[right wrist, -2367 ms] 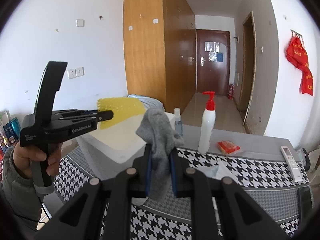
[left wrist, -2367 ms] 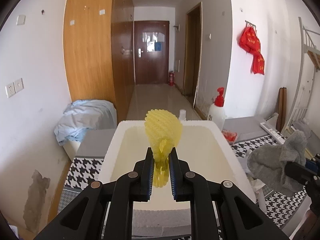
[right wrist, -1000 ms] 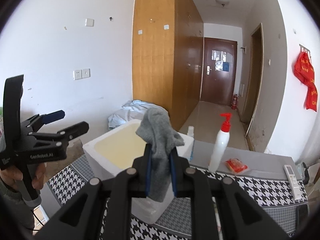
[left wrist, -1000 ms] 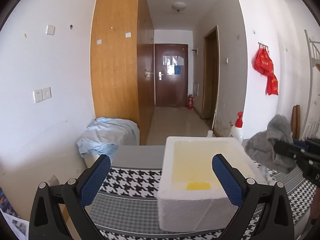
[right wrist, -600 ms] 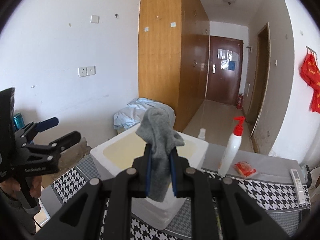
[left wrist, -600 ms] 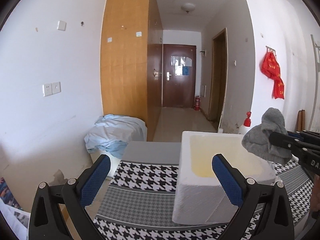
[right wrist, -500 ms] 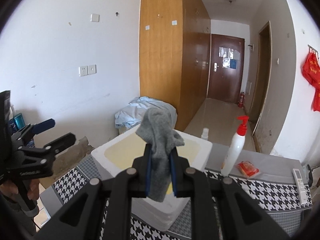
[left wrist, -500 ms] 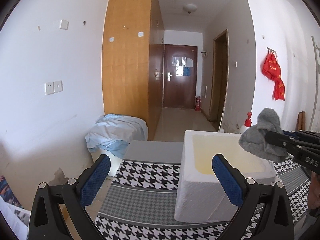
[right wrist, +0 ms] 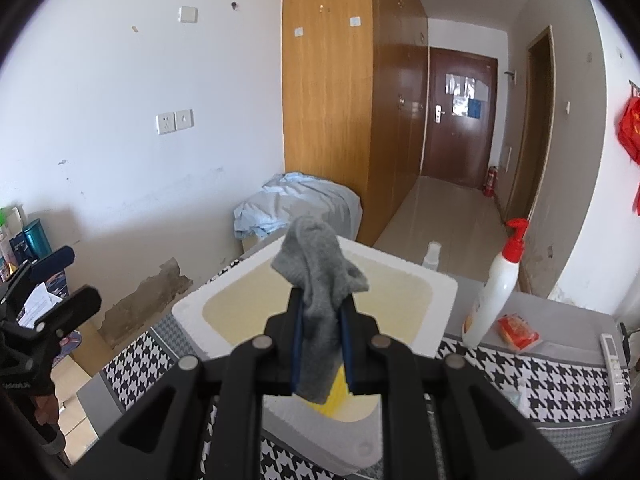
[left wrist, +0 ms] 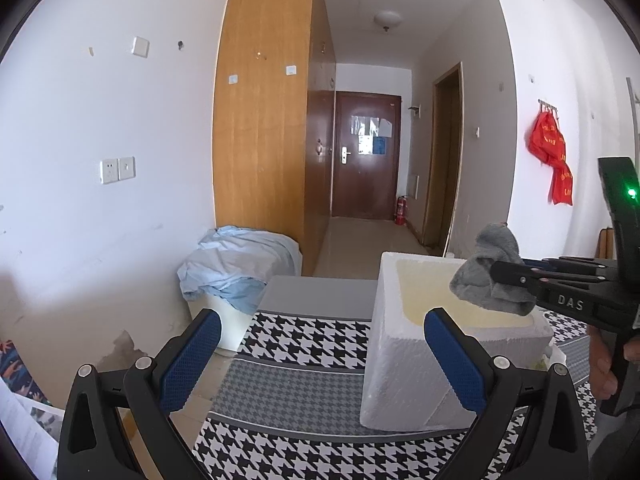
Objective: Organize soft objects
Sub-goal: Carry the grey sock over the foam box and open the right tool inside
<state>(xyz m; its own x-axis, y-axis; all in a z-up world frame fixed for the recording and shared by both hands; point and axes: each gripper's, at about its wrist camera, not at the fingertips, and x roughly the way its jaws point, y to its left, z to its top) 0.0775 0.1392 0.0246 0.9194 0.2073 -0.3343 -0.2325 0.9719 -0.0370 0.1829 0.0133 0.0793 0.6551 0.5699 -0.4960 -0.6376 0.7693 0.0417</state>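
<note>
Right wrist view: right tongs (right wrist: 322, 332) clamp a grey sock (right wrist: 318, 280) between the pads, hanging over the foam box (right wrist: 440, 284) on the desk (right wrist: 560, 364). Left tongs (left wrist: 320, 354) gape wide, holding nothing, beside the box.

Left gripper (left wrist: 322, 354): your jaws stand wide apart with nothing between the blue pads (left wrist: 190, 360); in the right wrist view it sits low at the far left, fingers pointing right.
Right gripper (right wrist: 322, 334): your jaws are pressed onto a grey cloth (right wrist: 320, 280), which bunches above the fingertips and hangs below them.
Right hand (left wrist: 610, 364): you grip the handle at the right edge of the left wrist view, the fingers pointing left.
</note>
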